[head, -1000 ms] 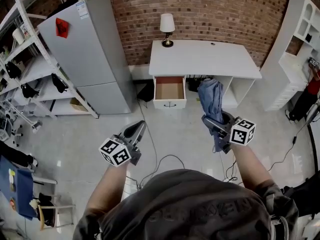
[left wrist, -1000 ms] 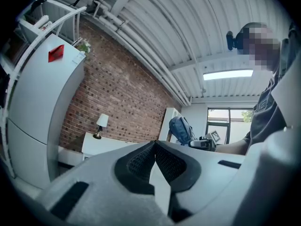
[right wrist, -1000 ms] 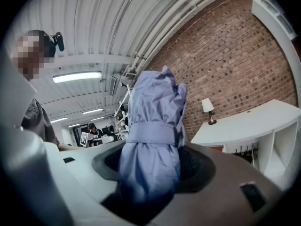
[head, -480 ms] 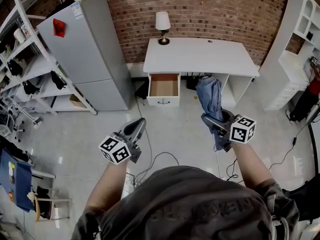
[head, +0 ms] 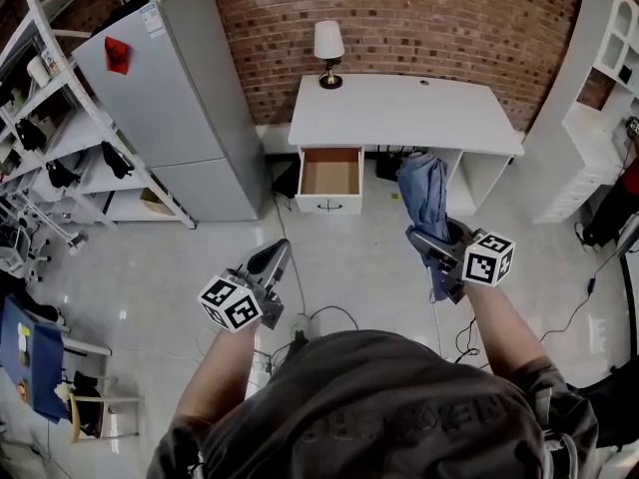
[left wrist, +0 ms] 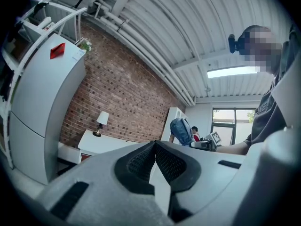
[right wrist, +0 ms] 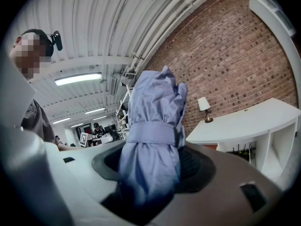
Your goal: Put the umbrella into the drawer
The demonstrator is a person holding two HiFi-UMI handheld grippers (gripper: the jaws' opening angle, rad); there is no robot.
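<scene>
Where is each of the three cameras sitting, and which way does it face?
Head view: on the person's head, facing steeply down at desk, open drawer and floor; forearms, left gripper and right gripper show.
Left gripper view: on left gripper, along its shut jaws, up toward brick wall; person's torso at right.
Right gripper view: on right gripper, along jaws clamping the umbrella; person's shoulder at left.
Shared: all three show the lamp.

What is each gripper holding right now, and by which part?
The right gripper clamps the folded blue umbrella on its lower body, below the strap. The left gripper is shut, empty.
</scene>
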